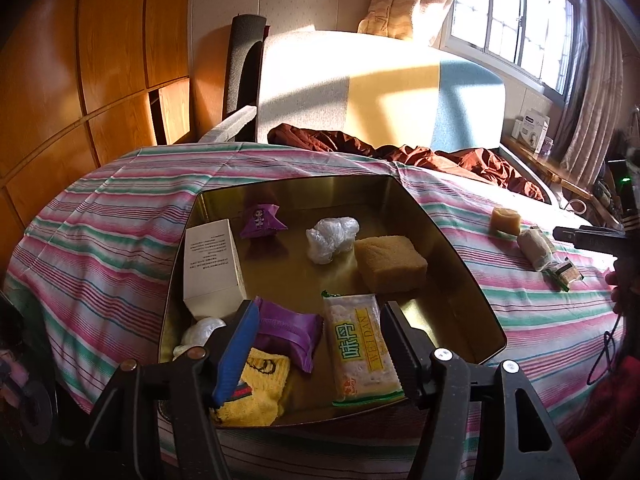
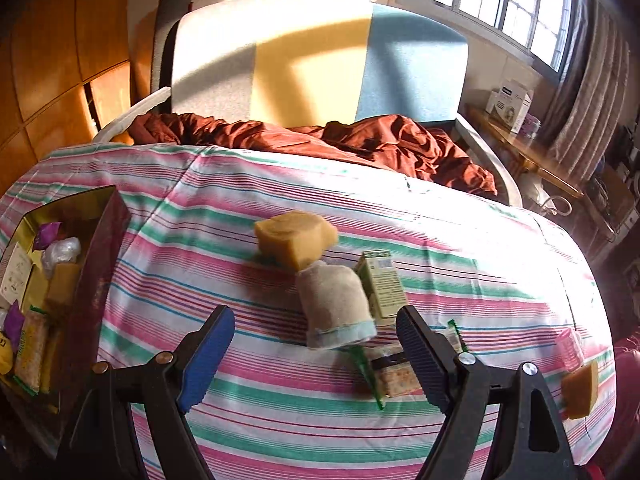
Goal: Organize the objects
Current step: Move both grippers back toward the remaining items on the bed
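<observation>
A gold metal tin [image 1: 452, 276] on the striped bed holds a white box [image 1: 212, 264], two purple packets [image 1: 262, 218], a white plastic wad [image 1: 332, 238], a sponge [image 1: 390, 262], a cracker pack [image 1: 360, 352] and a yellow cloth [image 1: 256, 388]. My left gripper [image 1: 320, 356] is open above the tin's near edge, empty. My right gripper [image 2: 316, 360] is open and empty over loose items on the bed: a grey rolled sock [image 2: 334, 306], a yellow sponge [image 2: 296, 238], a green box [image 2: 382, 282] and a cracker pack [image 2: 394, 376]. The tin [image 2: 100, 256] lies at left.
A striped sheet [image 2: 240, 420] covers the bed, with a brown quilt [image 2: 360, 140] and headboard [image 2: 312, 60] behind. Another sponge [image 2: 580, 388] and a pink packet [image 2: 570, 346] lie at the right edge. A wooden wardrobe [image 1: 80, 80] stands left, a window sill with boxes [image 2: 510, 104] right.
</observation>
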Demonstrator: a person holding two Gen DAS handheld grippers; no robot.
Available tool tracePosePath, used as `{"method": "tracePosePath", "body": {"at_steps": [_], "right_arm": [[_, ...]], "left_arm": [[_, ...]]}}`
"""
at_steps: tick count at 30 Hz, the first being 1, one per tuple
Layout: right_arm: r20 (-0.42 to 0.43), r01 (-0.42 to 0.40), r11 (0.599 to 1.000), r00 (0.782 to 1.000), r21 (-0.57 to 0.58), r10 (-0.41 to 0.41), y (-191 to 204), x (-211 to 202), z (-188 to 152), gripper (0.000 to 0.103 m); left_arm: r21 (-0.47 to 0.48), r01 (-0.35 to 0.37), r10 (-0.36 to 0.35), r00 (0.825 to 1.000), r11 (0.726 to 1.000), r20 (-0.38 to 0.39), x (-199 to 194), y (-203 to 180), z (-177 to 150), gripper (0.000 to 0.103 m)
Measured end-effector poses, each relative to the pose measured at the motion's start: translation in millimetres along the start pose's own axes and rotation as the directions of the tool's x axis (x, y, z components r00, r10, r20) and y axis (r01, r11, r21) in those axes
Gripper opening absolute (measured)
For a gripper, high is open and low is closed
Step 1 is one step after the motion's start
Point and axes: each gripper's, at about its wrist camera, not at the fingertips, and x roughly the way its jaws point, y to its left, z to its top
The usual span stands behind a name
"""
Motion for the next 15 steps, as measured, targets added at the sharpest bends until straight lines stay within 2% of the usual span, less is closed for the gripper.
{"method": "tracePosePath", "body": {"at_steps": [3, 7, 15], "right_arm": [[-0.010, 0.033, 0.988, 0.999, 0.151, -0.031, -41.6, 10.1, -4.7, 0.085], [-0.040, 0.025, 0.937, 0.999, 0.350, -0.012, -83.1, 18.8, -9.6, 0.085], [-0.078, 0.049, 0.850, 0.997, 0.525, -0.010, -120.1, 18.7, -25.5, 0.085]], "left_arm": [[0.028, 0.009, -0.009, 1.000, 1.000, 0.001, -0.1, -10.9, 3.1, 0.065], [0.066, 0.022, -0.022, 1.000, 0.998, -0.001, 2.3, -28.5, 7.1, 0.066], [0.144, 0.096, -0.096, 0.995, 0.985, -0.010, 9.8, -73.1, 17.6, 0.068]]}}
